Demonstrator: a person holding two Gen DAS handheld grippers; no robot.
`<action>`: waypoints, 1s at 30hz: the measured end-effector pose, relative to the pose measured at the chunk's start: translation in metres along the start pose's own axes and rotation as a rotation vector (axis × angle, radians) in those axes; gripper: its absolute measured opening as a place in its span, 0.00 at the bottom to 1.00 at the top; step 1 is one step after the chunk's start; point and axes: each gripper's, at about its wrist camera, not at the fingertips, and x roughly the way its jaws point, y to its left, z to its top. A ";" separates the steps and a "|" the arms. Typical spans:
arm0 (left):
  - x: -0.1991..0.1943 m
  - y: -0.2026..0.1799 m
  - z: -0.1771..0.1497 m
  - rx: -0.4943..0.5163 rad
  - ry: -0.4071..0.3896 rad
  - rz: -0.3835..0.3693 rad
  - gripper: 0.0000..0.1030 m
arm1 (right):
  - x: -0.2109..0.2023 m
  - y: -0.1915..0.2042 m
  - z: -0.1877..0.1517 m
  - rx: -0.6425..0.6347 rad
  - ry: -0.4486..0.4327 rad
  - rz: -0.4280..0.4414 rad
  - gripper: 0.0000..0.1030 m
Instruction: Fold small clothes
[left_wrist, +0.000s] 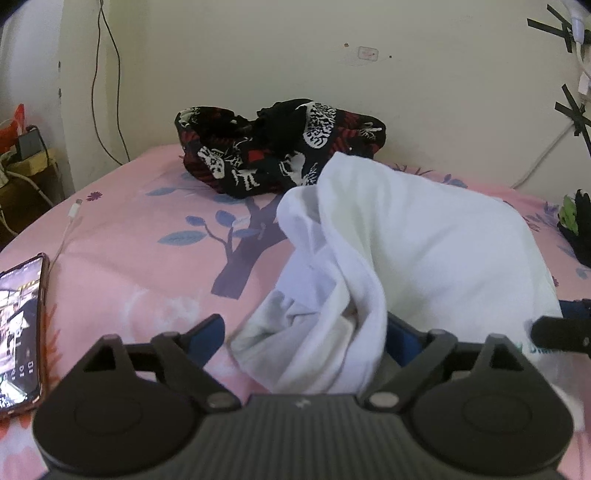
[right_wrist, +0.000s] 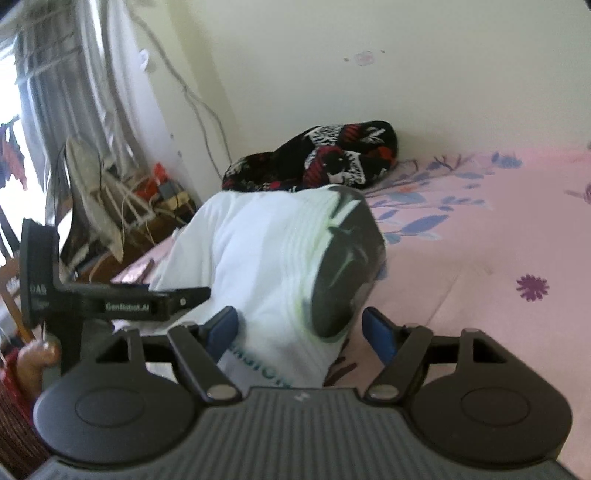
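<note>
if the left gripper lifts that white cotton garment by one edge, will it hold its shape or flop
Likely flop: the white cotton garment already sags in soft folds between the fingers of the left gripper. It looks thin, so probably light. On the pink floral bedsheet, a push would probably bunch it rather than slide it whole.

Soft daylight, fisheye-bent edges (right wrist view blurred).

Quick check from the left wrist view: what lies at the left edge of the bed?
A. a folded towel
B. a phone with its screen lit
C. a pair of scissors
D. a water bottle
B: a phone in a reddish case lies screen-up on the pink bedsheet, its display lit.
</note>
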 end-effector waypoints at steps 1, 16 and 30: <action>0.000 0.000 -0.001 0.002 -0.002 0.005 0.92 | 0.001 0.002 0.000 -0.015 0.003 -0.006 0.69; 0.004 0.004 -0.002 -0.019 0.008 0.005 1.00 | 0.011 0.012 -0.003 -0.070 0.103 0.017 0.95; 0.007 0.009 -0.003 -0.046 0.021 -0.025 1.00 | 0.011 0.011 -0.004 -0.048 0.096 0.025 0.95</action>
